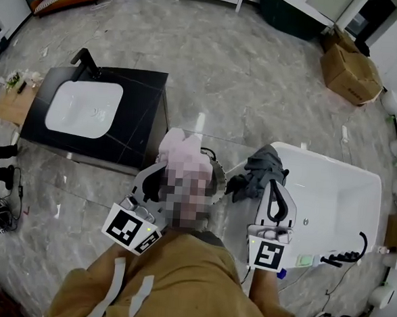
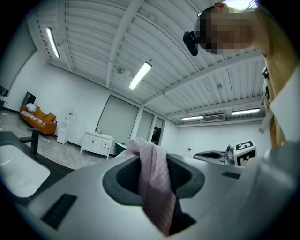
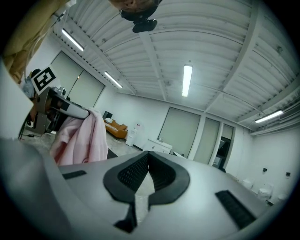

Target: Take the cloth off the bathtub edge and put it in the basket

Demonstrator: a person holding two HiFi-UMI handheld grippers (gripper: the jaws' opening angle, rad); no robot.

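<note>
A pink cloth [image 1: 185, 155] hangs from my left gripper [image 1: 163, 172], which is shut on it; in the left gripper view the pink cloth [image 2: 152, 173] is bunched between the jaws [image 2: 152, 159]. A dark grey cloth [image 1: 260, 172] lies draped over the near left edge of the white bathtub [image 1: 345, 192]. My right gripper [image 1: 272, 185] points at that grey cloth from just below it, shut and holding nothing. The right gripper view shows its jaws [image 3: 149, 154] meeting at the tips, with the pink cloth [image 3: 84, 136] at the left. A round dark-rimmed basket [image 1: 217, 179] is partly hidden under the pink cloth.
A black vanity [image 1: 141, 110] with a white basin [image 1: 83, 107] stands at the left. Cardboard boxes [image 1: 350, 71] sit at the far right. A black hose [image 1: 351, 250] lies over the tub's near rim. Grey marble floor surrounds everything.
</note>
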